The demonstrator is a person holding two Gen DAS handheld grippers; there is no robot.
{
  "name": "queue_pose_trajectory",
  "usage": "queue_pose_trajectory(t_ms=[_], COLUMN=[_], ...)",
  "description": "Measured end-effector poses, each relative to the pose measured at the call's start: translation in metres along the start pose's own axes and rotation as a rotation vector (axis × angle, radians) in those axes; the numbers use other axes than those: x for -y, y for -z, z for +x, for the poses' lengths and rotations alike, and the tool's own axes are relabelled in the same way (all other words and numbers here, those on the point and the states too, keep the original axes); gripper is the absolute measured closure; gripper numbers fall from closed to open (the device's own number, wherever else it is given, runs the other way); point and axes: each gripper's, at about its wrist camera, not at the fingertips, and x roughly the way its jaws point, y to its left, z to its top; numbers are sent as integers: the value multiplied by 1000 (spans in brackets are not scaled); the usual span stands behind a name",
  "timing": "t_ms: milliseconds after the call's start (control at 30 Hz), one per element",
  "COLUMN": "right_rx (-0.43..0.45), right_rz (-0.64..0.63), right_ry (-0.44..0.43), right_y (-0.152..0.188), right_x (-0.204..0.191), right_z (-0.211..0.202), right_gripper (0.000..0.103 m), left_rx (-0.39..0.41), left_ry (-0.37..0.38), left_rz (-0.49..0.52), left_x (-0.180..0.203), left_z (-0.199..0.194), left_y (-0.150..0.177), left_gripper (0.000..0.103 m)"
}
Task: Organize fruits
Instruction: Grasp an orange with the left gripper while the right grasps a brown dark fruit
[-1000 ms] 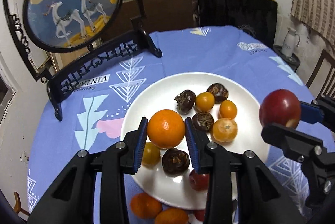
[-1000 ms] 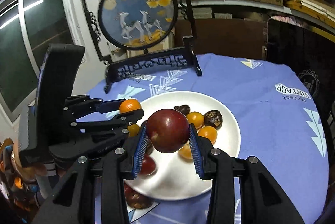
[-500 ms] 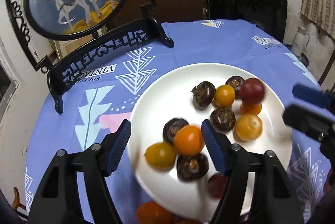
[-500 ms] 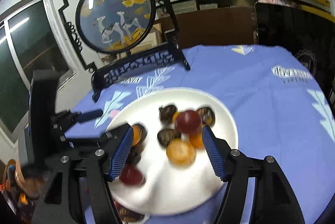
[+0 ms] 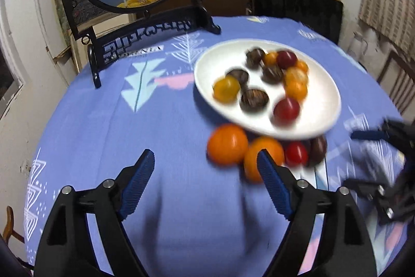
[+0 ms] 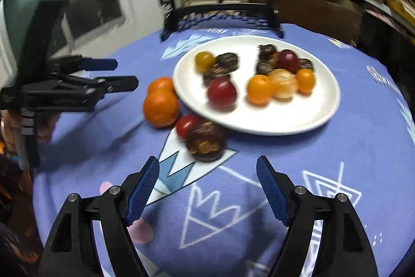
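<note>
A white plate [image 5: 321,119] [image 6: 306,119] on the blue tablecloth holds several small oranges, red fruits and dark brown water chestnuts. On the cloth beside its near rim lie two oranges [image 5: 227,143] [image 6: 160,107], a small red fruit [image 5: 295,154] [image 6: 186,125] and a dark chestnut [image 5: 317,148] [image 6: 206,141]. My left gripper [image 5: 206,186] is open and empty, above the cloth short of the loose oranges; it shows at the left in the right wrist view [image 6: 122,75]. My right gripper [image 6: 207,186] is open and empty, near the chestnut.
A round painted screen on a black carved stand [image 5: 145,30] [image 6: 220,15] stands at the table's far side. Shelves of stacked goods line the back wall. A chair [image 5: 396,85] stands at the right, past the table edge.
Both grippers released their fruit, the orange and the red apple, onto the plate, opened wide, and pulled back toward the near side of the table. The views are motion-blurred.
</note>
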Motion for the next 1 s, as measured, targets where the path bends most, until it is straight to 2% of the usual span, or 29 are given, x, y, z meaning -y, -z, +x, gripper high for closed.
queue_pose_trajectory(t_ms=[200, 267, 300, 567, 633, 700, 800, 1000], right_rx=[-66, -79, -80, -26, -16, -14, -11, -14], right_rz=[10, 46, 60, 98, 109, 114, 119, 127], right_ry=[-18, -32, -38, -43, -54, -65, -83, -108], right_y=[-9, -11, -11, 5, 10, 13, 14, 16], right_x=[-3, 3, 5, 13, 15, 16, 17, 19], right_z=[31, 38, 38, 7, 1, -1, -1, 0], right_gripper=[26, 44, 62, 63, 63, 63, 63, 63], left_rx=[-20, -25, -28, -57, -84, -118, -129, -145], left_ry=[32, 38, 44, 79, 82, 86, 99, 91], left_rz=[71, 87, 83, -9, -71, -131, -197, -228], left_x=[14, 20, 23, 41, 40, 37, 37, 47], left_z=[-11, -10, -8, 17, 27, 36, 44, 55], left_y=[29, 31, 30, 12, 8, 5, 0, -7], left_gripper=[23, 23, 23, 24, 39, 47, 48, 48])
